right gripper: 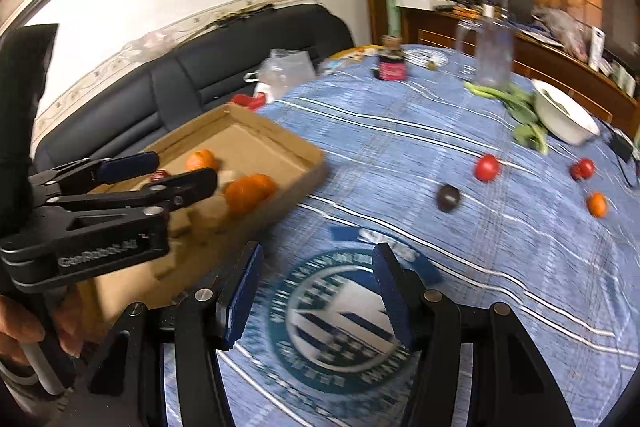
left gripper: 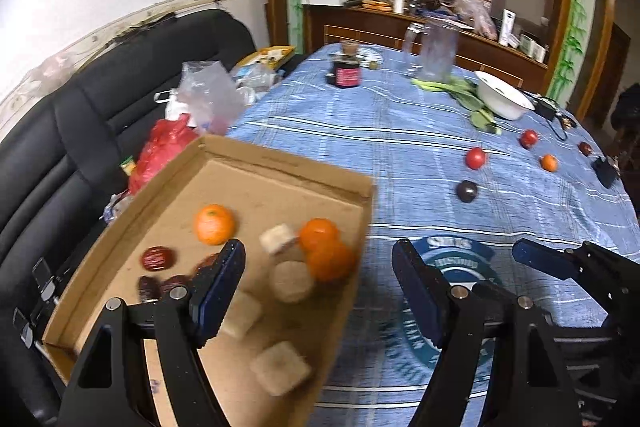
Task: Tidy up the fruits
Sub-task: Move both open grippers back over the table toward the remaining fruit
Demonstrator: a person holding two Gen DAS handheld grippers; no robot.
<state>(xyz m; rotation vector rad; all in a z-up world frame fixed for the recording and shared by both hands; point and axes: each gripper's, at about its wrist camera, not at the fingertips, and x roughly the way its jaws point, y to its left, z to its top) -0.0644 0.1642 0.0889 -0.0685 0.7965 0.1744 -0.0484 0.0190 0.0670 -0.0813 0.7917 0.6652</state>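
Observation:
A shallow cardboard tray [left gripper: 280,163] at the table's left edge holds three oranges [left gripper: 214,225], dark red dates [left gripper: 158,258] and several beige cubes [left gripper: 280,373]. Loose on the blue cloth lie a red tomato [left gripper: 475,158], a dark round fruit [left gripper: 467,191], another red fruit [left gripper: 529,138] and a small orange [left gripper: 549,163]. My left gripper [left gripper: 320,287] hangs open over the tray's right rim, nothing between its fingers. My right gripper [right gripper: 318,291] stands open above the cloth's printed emblem, also empty, with the dark fruit [right gripper: 448,197] and the tomato [right gripper: 487,167] ahead to its right.
A white bowl [left gripper: 506,95] and green leaves [left gripper: 476,107] sit at the far right, with a clear jug [left gripper: 436,51] and a dark jar [left gripper: 346,71] at the back. Plastic bags [left gripper: 168,147] lie on the black sofa to the left. A hand [right gripper: 24,331] holds the left gripper's handle.

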